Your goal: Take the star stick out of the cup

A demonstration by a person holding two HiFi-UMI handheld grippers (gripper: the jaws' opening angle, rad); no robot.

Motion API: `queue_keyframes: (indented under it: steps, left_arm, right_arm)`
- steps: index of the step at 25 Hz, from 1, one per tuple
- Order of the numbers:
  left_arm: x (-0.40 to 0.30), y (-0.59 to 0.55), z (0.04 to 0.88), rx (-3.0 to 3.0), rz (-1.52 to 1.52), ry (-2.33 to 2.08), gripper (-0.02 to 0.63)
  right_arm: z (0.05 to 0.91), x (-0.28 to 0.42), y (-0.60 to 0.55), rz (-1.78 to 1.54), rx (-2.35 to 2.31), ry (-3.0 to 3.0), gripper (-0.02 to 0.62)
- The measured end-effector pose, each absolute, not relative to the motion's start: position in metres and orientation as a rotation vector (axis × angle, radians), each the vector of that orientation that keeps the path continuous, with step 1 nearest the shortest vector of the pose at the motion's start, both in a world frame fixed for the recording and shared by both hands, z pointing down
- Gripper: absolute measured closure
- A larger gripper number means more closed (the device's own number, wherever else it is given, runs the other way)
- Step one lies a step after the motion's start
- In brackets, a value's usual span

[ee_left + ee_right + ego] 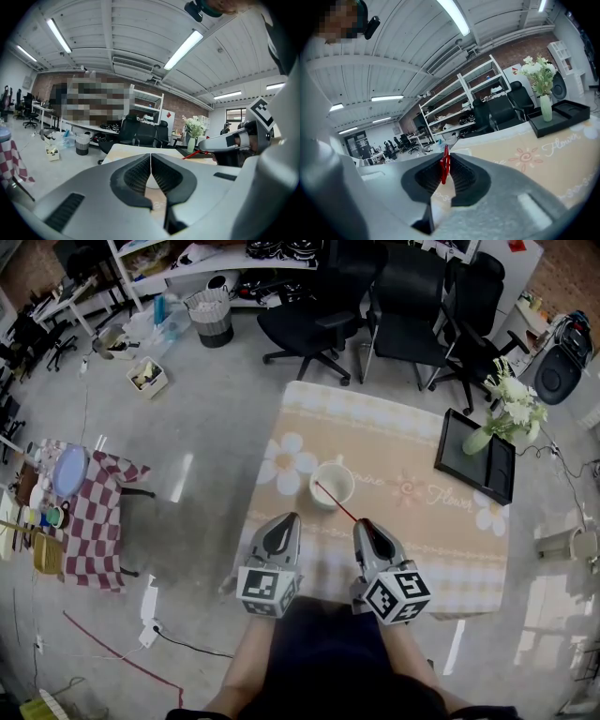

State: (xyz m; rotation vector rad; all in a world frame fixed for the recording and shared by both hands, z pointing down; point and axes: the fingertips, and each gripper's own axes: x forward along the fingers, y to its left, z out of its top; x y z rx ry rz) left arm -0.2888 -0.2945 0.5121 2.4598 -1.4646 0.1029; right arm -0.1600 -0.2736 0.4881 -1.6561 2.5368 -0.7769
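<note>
While in cup, stick in right gripper

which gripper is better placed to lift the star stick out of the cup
Right. The jaws of the right gripper are already closed on the red star stick, whose far end sits in the cup. The left gripper is shut on nothing and clear of the stick.

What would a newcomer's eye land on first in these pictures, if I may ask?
The thin red star stick stands out, running from the white cup on the table to the right gripper, whose jaws are shut on it. The left gripper sits beside it, shut and empty. A vase of white flowers stands at the table's far right.
</note>
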Motion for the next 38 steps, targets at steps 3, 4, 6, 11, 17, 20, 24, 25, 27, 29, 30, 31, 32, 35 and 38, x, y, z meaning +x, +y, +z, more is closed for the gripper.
queue_keyframes:
  steps: [3, 4, 6, 11, 17, 20, 24, 25, 27, 29, 30, 31, 32, 35, 38]
  left_arm:
    - [-0.290, -0.294, 0.514, 2.461, 0.106, -1.461, 0.594]
    - [-0.290, -0.294, 0.515, 2.460, 0.106, -1.459, 0.594]
    - [-0.290, -0.293, 0.516, 2.458, 0.106, -1.457, 0.594]
    - [-0.289, -0.293, 0.516, 2.458, 0.104, -1.457, 0.594]
    - [-0.291, -0.294, 0.518, 2.447, 0.103, -1.462, 0.594]
    - [-0.289, -0.295, 0.519, 2.451, 0.103, -1.461, 0.594]
    - [-0.284, -0.296, 0.518, 2.451, 0.096, -1.449, 0.594]
    - [-0.282, -0.296, 0.518, 2.451, 0.094, -1.444, 0.594]
    - [-0.278, -0.296, 0.517, 2.454, 0.092, -1.434, 0.594]
    - [-0.275, -0.297, 0.516, 2.462, 0.091, -1.423, 0.594]
    - [-0.273, -0.297, 0.515, 2.467, 0.091, -1.418, 0.594]
    - [-0.272, -0.297, 0.515, 2.471, 0.091, -1.414, 0.594]
    - [-0.271, -0.296, 0.514, 2.475, 0.092, -1.411, 0.594]
    - [-0.269, -0.296, 0.511, 2.487, 0.093, -1.405, 0.594]
    - [-0.268, -0.297, 0.507, 2.496, 0.088, -1.404, 0.594]
  right_arm:
    - [0.489, -0.156, -0.275, -0.741, -1.707, 2.537, 0.578]
    - [0.489, -0.154, -0.276, -0.727, -1.722, 2.539, 0.580]
    - [0.487, -0.152, -0.276, -0.707, -1.737, 2.541, 0.580]
    - [0.484, -0.152, -0.276, -0.651, -1.754, 2.577, 0.580]
    - [0.482, -0.153, -0.276, -0.643, -1.751, 2.589, 0.580]
    - [0.482, -0.151, -0.276, -0.645, -1.738, 2.585, 0.580]
    - [0.478, -0.147, -0.273, -0.647, -1.726, 2.572, 0.580]
    - [0.477, -0.146, -0.273, -0.644, -1.725, 2.570, 0.580]
    - [0.474, -0.144, -0.271, -0.640, -1.721, 2.563, 0.580]
    - [0.471, -0.141, -0.269, -0.635, -1.720, 2.553, 0.580]
    - [0.470, -0.140, -0.268, -0.633, -1.719, 2.546, 0.580]
    - [0.469, -0.138, -0.267, -0.637, -1.715, 2.536, 0.580]
    - [0.467, -0.137, -0.266, -0.644, -1.707, 2.523, 0.580]
    - [0.459, -0.132, -0.264, -0.646, -1.696, 2.488, 0.580]
    - [0.452, -0.127, -0.264, -0.627, -1.705, 2.467, 0.580]
